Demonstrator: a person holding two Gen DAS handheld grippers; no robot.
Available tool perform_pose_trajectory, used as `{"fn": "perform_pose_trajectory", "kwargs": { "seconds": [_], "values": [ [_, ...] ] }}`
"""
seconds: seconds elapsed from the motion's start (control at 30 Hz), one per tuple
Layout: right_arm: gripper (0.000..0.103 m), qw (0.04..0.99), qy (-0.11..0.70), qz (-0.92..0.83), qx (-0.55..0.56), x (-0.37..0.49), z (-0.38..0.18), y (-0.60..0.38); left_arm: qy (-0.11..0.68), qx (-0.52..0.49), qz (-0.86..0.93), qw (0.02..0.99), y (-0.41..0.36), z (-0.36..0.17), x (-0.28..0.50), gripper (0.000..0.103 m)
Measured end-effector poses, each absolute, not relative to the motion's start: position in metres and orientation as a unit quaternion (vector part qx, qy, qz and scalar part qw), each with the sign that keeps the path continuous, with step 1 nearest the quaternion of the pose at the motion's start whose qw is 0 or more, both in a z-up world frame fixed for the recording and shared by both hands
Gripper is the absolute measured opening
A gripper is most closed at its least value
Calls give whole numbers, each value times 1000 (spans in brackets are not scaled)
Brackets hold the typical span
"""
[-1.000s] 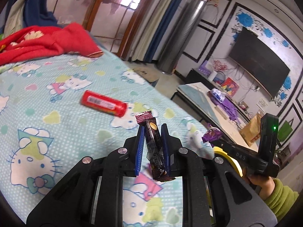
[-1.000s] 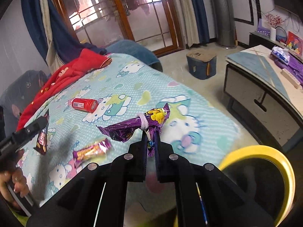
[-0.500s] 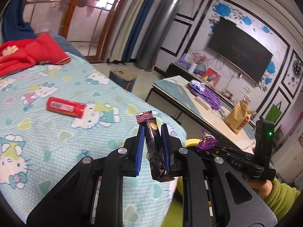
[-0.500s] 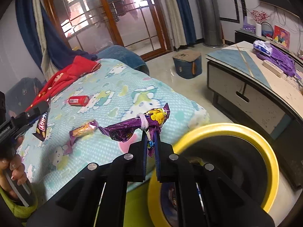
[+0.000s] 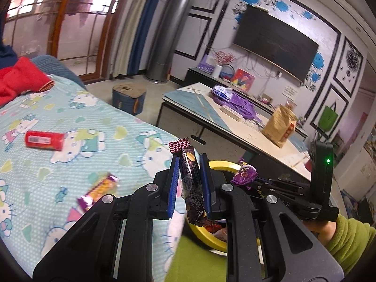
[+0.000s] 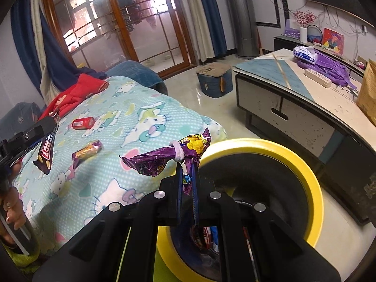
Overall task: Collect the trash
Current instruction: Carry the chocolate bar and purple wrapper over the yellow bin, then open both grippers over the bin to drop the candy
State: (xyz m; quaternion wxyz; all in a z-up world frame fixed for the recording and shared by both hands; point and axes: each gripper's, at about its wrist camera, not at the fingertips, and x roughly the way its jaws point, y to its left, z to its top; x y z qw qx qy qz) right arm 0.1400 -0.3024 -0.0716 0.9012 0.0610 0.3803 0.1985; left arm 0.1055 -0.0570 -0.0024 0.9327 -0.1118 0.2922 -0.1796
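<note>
My left gripper is shut on a dark brown snack bar wrapper that stands upright between its blue pads, over the bed's edge. In the right wrist view the same wrapper hangs at far left. My right gripper is shut on a crumpled purple wrapper tied with a white band, held above the yellow-rimmed bin. The bin holds some trash. On the bed lie a red can and a purple-orange candy wrapper.
The bed has a light blue cartoon-cat sheet with red clothing at its far end. A low table with a purple bag and a brown paper bag stands to the right. A blue stool sits on the floor.
Both grippers have carried their wrappers sideways off the bed toward the yellow bin. The bin now fills much of the right wrist view. The candy wrapper on the bed has come into the left view.
</note>
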Motion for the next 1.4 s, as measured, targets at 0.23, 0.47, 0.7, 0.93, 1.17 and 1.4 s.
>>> {"fn": "perform_pose_trajectory", "kwargs": {
  "seconds": [0.23, 0.47, 0.7, 0.93, 1.17, 1.4],
  "values": [
    [7, 901, 392, 172, 77, 133, -79, -329, 296, -86, -206, 929, -86, -9, 110, 13],
    [7, 895, 409, 154, 93, 128, -88, -348, 302, -57, -232, 923, -118, -17, 115, 13],
    [10, 884, 435, 135, 107, 124, -103, -361, 317, -38, -253, 913, -145, -27, 123, 13],
    [12, 874, 454, 121, 122, 123, -114, -370, 327, -20, -273, 904, -172, -35, 130, 13],
    [28, 873, 457, 101, 137, 124, -117, -380, 332, -15, -285, 899, -188, -39, 138, 18],
    [47, 881, 444, 86, 137, 124, -113, -385, 330, -26, -284, 900, -184, -39, 138, 69]
  ]
}}
